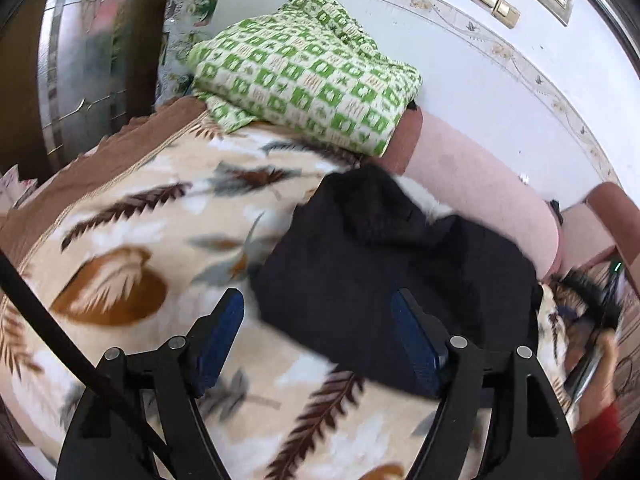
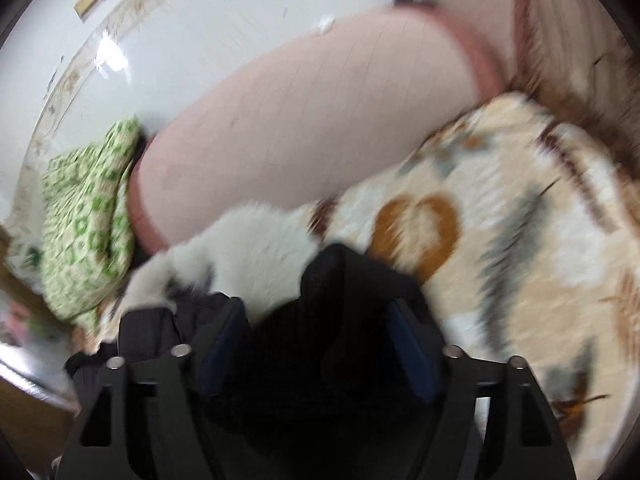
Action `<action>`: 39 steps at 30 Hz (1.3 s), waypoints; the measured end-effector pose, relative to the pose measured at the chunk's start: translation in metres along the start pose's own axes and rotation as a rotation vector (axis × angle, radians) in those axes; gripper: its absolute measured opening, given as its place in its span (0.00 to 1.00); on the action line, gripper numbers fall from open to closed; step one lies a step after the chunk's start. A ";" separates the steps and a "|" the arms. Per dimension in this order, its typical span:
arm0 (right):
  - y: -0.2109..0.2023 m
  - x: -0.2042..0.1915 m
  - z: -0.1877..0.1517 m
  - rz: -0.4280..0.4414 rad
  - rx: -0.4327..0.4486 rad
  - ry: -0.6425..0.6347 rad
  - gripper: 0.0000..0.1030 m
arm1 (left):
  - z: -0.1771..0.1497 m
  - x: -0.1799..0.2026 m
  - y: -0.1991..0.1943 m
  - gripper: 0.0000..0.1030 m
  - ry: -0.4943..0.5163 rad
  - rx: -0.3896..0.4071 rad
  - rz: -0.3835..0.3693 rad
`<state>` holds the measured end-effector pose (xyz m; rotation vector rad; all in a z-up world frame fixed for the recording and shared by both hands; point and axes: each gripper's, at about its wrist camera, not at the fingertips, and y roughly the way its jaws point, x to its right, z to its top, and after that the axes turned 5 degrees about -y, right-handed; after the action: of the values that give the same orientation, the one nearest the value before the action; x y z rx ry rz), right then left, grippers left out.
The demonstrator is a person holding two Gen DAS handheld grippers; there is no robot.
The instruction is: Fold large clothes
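2 grippers, left gripper (image 1: 318, 336) and right gripper (image 2: 318, 344), jaws wide, empty, above dark garment (image 1: 400, 256).

garment (image 1: 384, 280) lies on blanket (image 1: 140, 248) — pillow (image 1: 308, 76) behind it.

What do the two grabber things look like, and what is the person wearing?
Both are black. The left gripper has two long black arms with slots cut in them, round silver pins on top, and fingers faced with dark blue pads. A black cable runs past it. The right gripper looks the same. The person wears a red sleeve.
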<state>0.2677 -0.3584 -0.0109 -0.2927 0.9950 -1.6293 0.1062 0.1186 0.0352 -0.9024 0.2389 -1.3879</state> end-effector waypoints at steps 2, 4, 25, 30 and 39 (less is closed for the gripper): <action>-0.020 -0.007 0.001 -0.030 0.014 -0.020 0.78 | -0.008 -0.004 0.002 0.73 0.036 0.021 0.036; -0.036 -0.026 -0.005 -0.003 0.016 -0.084 0.77 | -0.010 -0.008 0.000 0.73 0.068 0.070 0.096; 0.142 -0.193 -0.082 -0.106 -0.193 -0.379 0.29 | 0.007 -0.066 0.023 0.73 0.015 0.037 0.171; 0.142 -0.203 -0.080 -0.166 -0.167 -0.426 0.29 | 0.009 -0.068 0.022 0.73 0.011 0.038 0.171; 0.013 -0.242 -0.085 -0.040 0.095 -0.532 0.31 | 0.017 -0.084 0.015 0.73 -0.050 0.041 0.179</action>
<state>0.2991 -0.1044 0.0024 -0.6452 0.5083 -1.5140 0.1101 0.2009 0.0069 -0.8599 0.2463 -1.1998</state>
